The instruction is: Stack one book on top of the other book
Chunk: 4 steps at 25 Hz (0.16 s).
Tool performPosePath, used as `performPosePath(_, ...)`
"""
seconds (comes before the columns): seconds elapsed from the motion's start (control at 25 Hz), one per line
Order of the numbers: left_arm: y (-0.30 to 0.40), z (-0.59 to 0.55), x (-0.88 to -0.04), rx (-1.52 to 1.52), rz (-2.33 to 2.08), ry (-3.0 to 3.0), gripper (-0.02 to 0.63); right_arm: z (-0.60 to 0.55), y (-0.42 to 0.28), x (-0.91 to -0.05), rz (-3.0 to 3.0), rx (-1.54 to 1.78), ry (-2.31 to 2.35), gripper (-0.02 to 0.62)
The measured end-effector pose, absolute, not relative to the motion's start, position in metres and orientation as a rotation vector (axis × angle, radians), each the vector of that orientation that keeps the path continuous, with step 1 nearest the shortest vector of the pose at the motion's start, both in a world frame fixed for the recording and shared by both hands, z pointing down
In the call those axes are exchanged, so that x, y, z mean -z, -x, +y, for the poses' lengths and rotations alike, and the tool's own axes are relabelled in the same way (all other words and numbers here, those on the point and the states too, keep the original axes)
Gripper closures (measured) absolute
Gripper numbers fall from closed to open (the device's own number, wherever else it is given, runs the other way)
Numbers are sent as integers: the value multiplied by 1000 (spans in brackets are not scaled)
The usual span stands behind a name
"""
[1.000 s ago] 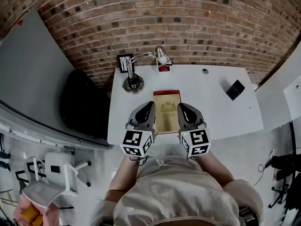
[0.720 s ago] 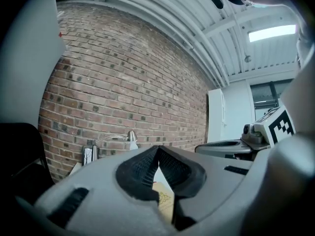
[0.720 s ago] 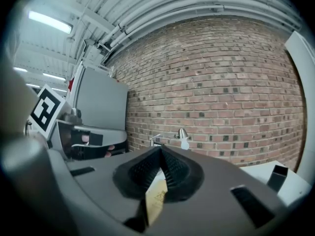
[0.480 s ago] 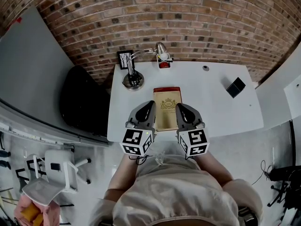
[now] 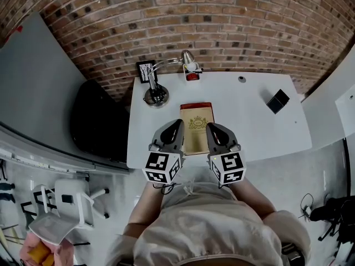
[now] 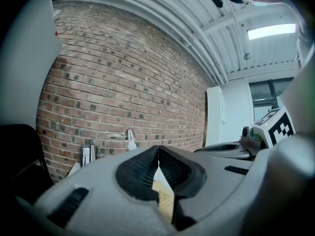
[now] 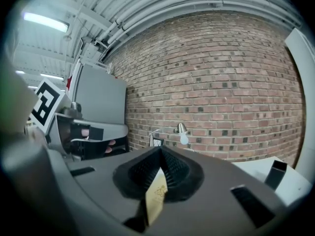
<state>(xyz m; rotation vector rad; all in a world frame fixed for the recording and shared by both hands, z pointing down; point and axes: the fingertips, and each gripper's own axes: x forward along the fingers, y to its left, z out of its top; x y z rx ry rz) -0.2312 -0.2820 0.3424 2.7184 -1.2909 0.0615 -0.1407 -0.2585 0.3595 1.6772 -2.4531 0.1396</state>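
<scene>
Book: the tan book point(image 5: 196, 129) with a gold emblem lies flat in the middle of your white table point(image 5: 260, 132), long side running away from you. A red edge shows along its far end; I cannot tell whether that is a second book beneath it.
Left gripper: your left gripper point(image 5: 177, 123) sits over the book's left side, pointing level toward the wall. Its own view point(image 6: 158, 147) shows the jaws pressed together at the tips with nothing clamped, and the book's cover point(image 6: 164, 200) shows through the gap below them.
Right gripper: your right gripper point(image 5: 210, 126) sits over the book's right side, tipped slightly down. In its own view point(image 7: 161, 149) the jaws are closed tip to tip and empty, with the cover point(image 7: 156, 195) visible behind.
Contact: whether either gripper touches the book I cannot tell.
Between them: the book's middle strip shows between the two grippers.
Beyond the book: a desk lamp point(image 5: 157, 96) stands at the far left corner, with a small framed card point(image 5: 147, 71) just beside it.
Far right: a black box point(image 5: 277, 101) sits well apart from the book.
Off the table: a black office chair point(image 5: 97, 123) stands to the left, and a brick wall point(image 5: 222, 21) is behind.
</scene>
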Motion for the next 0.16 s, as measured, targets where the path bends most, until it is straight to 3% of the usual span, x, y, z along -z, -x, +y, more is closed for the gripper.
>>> performPosePath(0.16, 227, -286, -345, -75, -1278, -2717, 586, -261, 140, -359, -2447, -139, -1693, 569)
